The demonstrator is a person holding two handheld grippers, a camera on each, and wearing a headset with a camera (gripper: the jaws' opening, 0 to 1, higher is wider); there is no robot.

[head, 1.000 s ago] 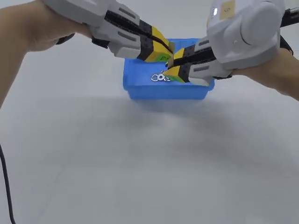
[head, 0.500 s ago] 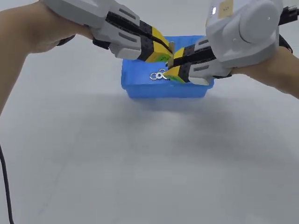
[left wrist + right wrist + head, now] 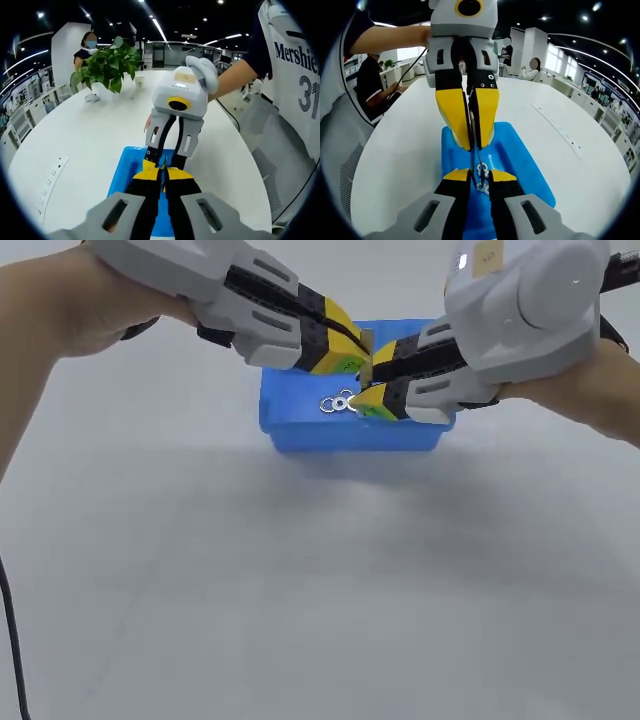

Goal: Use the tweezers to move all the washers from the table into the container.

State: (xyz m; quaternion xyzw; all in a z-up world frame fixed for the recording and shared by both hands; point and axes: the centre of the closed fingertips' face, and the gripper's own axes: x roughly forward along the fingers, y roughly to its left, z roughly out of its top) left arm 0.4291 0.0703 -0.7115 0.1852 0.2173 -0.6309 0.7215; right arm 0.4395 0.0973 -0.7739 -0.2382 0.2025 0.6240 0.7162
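Container: rectangular blue plastic tub with smooth walls and a rolled rim, standing on a matte pale grey surface.

Washers: a small cluster of flat, shiny metal rings lying inside the container, touching or overlapping one another.

Tweezers: thin, dark and straight, running from the left gripper's jaws down toward the washers.

Left gripper: pale grey moulded housing, black ribbed arms, yellow wedge-shaped tips. It is held over the container's far left edge. Its jaws are closed on the upper part of the tweezers.

Right gripper: the same build with a rounded white housing, held over the container's right side. Its jaws stand close together with a narrow gap. The tweezers' lower end runs into that gap; whether the jaws press on it cannot be told.

View notes: the head view gives the container's full outline and both grippers meeting tip to tip above it. The right gripper view shows the tweezers' line and the washers between its own jaws. The left gripper view shows the right gripper head-on, a leafy green plant farther along the surface, and a white jersey with dark lettering at the right edge.
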